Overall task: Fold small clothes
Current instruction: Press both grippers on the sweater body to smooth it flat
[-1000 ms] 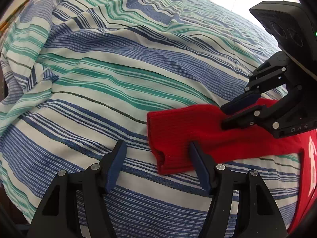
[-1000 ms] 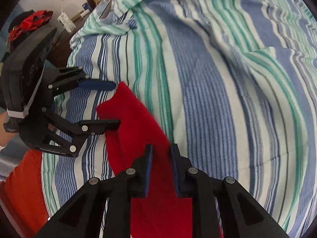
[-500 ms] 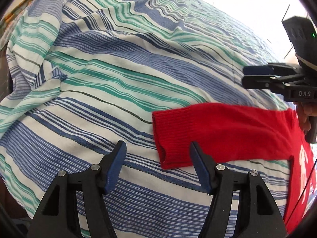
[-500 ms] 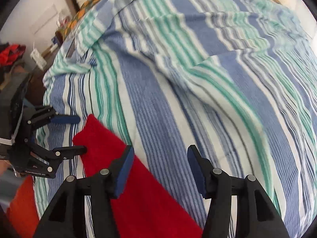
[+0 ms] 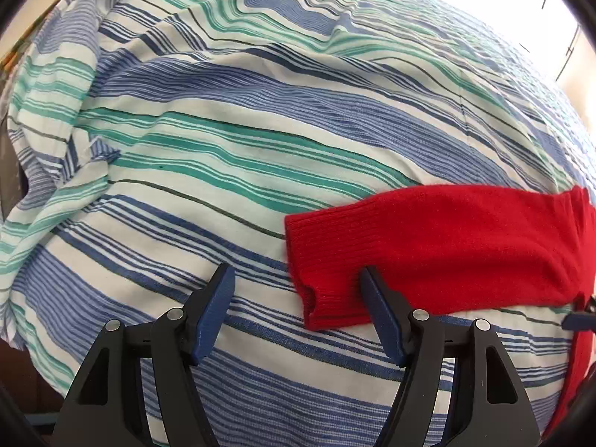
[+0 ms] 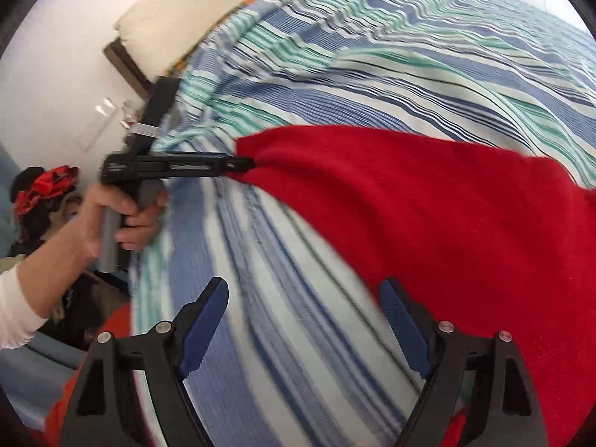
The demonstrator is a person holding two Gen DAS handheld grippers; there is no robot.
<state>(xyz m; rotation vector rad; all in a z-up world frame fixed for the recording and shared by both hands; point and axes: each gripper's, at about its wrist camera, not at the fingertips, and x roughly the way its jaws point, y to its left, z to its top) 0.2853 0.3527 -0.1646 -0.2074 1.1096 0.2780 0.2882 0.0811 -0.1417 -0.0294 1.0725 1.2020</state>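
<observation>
Now red sleeve lies crosswise, cuff toward left tool.

Red sleeve; blue/green/white striped sheet.

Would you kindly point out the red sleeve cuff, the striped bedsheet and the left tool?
red sleeve cuff [image 5: 320, 260], left wrist view, ribbed end.
striped bedsheet [image 5: 260, 93], left wrist view, blue band.
left tool [image 6: 238, 164], right wrist view, fingertips.

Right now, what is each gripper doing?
Left gripper: open, holding nothing, poised at the red sleeve.
Right gripper: open, jaws just been opening, nothing gripped.
</observation>
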